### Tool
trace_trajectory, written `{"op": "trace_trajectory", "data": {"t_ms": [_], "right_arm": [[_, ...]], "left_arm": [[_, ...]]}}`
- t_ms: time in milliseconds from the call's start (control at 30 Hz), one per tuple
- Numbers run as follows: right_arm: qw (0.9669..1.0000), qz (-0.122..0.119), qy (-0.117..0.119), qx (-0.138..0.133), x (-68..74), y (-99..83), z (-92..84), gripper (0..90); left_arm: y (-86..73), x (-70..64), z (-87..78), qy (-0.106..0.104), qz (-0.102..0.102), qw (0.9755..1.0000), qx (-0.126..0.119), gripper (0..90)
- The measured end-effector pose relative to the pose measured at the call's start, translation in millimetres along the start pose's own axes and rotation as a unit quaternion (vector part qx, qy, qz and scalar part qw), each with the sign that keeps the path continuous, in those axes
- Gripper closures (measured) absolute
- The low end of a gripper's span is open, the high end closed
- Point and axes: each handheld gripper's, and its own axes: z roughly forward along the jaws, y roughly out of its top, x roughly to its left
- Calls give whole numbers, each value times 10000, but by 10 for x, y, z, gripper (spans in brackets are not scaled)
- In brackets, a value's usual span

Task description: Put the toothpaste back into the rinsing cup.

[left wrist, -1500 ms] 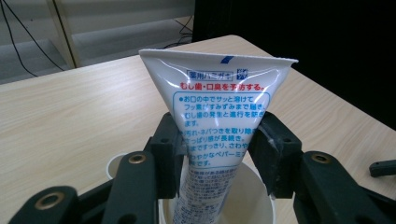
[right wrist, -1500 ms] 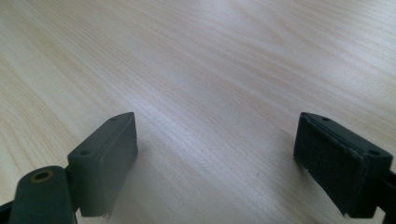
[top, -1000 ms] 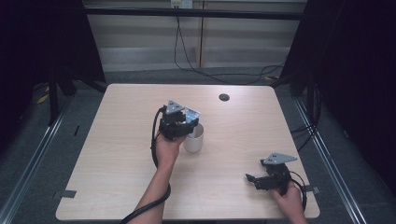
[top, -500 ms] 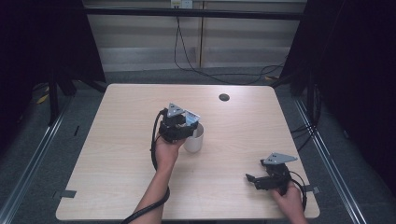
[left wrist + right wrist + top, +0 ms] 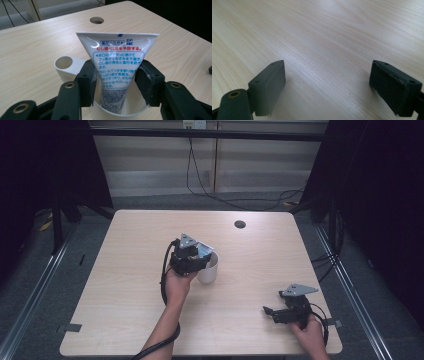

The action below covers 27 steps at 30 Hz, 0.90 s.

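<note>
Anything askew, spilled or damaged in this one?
Nothing stands out. The toothpaste tube stands crimped end up in the white cup, between the left tool's jaws. The right tool rests open on the table.

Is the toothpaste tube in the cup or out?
In: the tube stands with its lower end inside the white cup, jaws pressed on both sides.
</note>
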Motion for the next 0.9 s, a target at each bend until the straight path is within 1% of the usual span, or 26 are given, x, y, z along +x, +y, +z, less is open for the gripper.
{"op": "trace_trajectory", "data": {"t_ms": [33, 67, 133, 200, 267, 700, 900], "right_arm": [[10000, -1, 0, 0, 0, 0, 0, 131], [10000, -2, -1, -1, 0, 0, 0, 131], [10000, -1, 0, 0, 0, 0, 0, 131], [10000, 0, 0, 0, 0, 0, 0, 131], [10000, 0, 0, 0, 0, 0, 0, 131], [10000, 0, 0, 0, 0, 0, 0, 131], [10000, -1, 1, 0, 0, 0, 0, 131]], "left_arm": [[-3, 7, -8, -2, 19, 10000, 11, 519], [-8, 6, -10, -2, -22, 10000, -16, 519], [-10, 9, -11, -24, -29, 10000, -23, 518], [-14, 13, -13, -28, -100, 9999, -36, 516], [-17, 24, -25, -46, -61, 10000, -1, 514], [-43, 29, -40, -124, -98, 9999, -30, 509], [-44, 22, -48, -124, -27, 9999, 0, 495]]}}
